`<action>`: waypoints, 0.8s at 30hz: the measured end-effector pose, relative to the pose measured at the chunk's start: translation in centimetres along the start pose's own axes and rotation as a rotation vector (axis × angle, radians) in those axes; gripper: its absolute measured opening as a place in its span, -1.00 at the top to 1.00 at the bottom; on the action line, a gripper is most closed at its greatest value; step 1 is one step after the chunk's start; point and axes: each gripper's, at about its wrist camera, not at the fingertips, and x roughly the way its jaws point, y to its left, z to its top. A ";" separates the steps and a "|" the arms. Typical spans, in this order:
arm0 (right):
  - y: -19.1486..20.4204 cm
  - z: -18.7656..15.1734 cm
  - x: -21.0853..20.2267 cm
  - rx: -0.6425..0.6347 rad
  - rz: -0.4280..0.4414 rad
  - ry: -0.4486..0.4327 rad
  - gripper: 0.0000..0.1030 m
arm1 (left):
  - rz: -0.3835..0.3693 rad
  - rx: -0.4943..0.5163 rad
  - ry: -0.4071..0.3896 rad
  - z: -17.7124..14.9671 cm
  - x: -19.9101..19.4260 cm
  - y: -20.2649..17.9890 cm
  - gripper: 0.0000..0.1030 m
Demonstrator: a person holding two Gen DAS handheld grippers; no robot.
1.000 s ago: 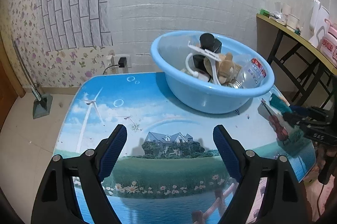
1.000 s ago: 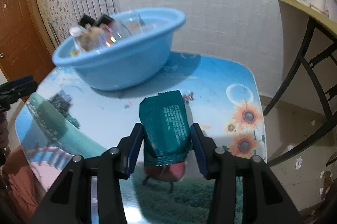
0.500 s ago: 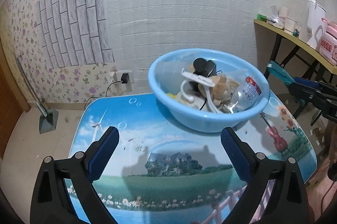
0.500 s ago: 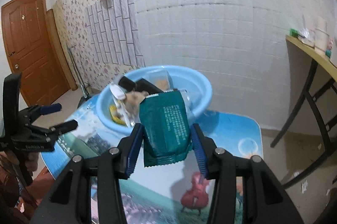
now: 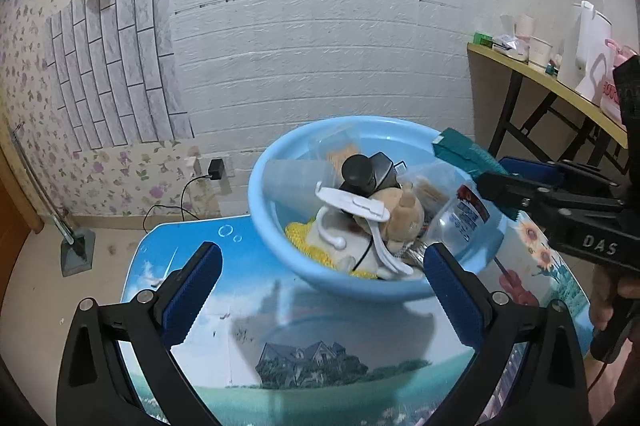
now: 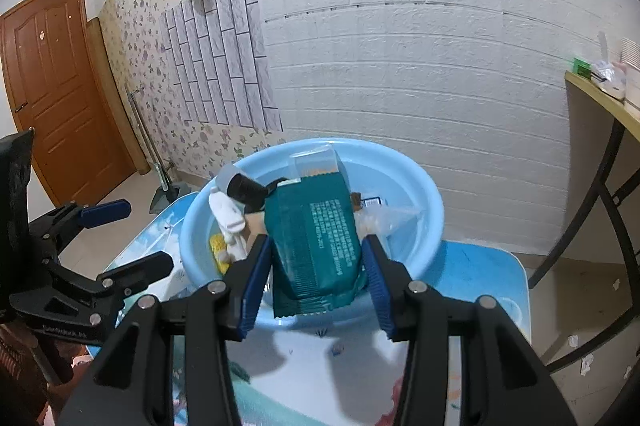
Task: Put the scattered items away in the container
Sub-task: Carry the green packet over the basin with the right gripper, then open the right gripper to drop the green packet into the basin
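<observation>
A light blue basin (image 5: 276,226) stands on the picture-printed table (image 5: 320,358); it also shows in the right wrist view (image 6: 420,198). It holds several items: a plush toy (image 5: 404,214), a clear bottle (image 5: 456,222), a white hanger (image 5: 352,202), a black object (image 5: 360,170). My right gripper (image 6: 316,262) is shut on a dark green snack packet (image 6: 316,238) and holds it above the basin's near rim; the packet also shows in the left wrist view (image 5: 460,150). My left gripper (image 5: 320,286) is open and empty, above the table in front of the basin.
A white brick wall stands behind the table. A yellow side table (image 5: 552,82) with cups and bags is at the right. A wooden door (image 6: 56,86) is at the left. A dustpan (image 5: 76,250) stands on the floor by the wall.
My right gripper has carried the green packet up from the table to above the basin. My left gripper has risen and tilted toward the basin.
</observation>
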 end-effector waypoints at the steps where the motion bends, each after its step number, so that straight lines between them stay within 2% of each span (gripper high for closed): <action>1: 0.0 0.1 0.5 0.000 -0.003 0.008 0.12 | -0.002 0.002 0.001 0.1 0.2 0.0 -0.96; 7: -0.5 0.4 2.0 0.020 -0.012 0.019 0.06 | 0.004 0.005 0.003 0.5 1.1 0.3 -0.96; 11: -0.1 0.6 2.4 0.005 -0.019 0.023 -0.16 | -0.013 0.008 0.002 0.4 1.0 0.4 -0.96; 24: 0.9 0.1 -1.1 0.009 -0.038 0.001 -0.18 | -0.003 0.016 -0.038 0.0 -2.5 -0.3 -0.96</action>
